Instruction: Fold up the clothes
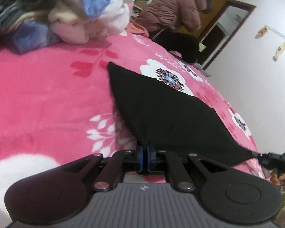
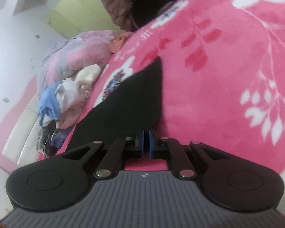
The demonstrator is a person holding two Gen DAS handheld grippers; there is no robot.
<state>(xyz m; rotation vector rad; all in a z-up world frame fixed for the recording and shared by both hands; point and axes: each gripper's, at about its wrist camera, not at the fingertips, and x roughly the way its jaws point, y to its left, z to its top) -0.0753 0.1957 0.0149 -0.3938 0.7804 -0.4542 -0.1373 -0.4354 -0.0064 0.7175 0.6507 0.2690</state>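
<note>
One black garment lies spread on one pink flowered blanket, and two grippers hold it, one at each near corner.

In the left wrist view, going from the left: one heap of unfolded clothes sits at the far end of the blanket, with grey, cream, white and light blue pieces tangled together; how many pieces it holds cannot be told. Next comes the black garment, its far corner flat on the blanket and its near edge drawn taut. The left gripper has its blue pads pressed together on the garment's near corner. At the far right edge the right gripper shows small, pinching the garment's other corner. Beyond the bed, one brown padded jacket hangs over something dark, near a doorway.

In the right wrist view, from the left: the same clothes heap lies beside one pink and lilac quilt. Then the black garment rises from the right gripper, whose blue pads are nipped tight on its edge. The blanket fills the right.
</note>
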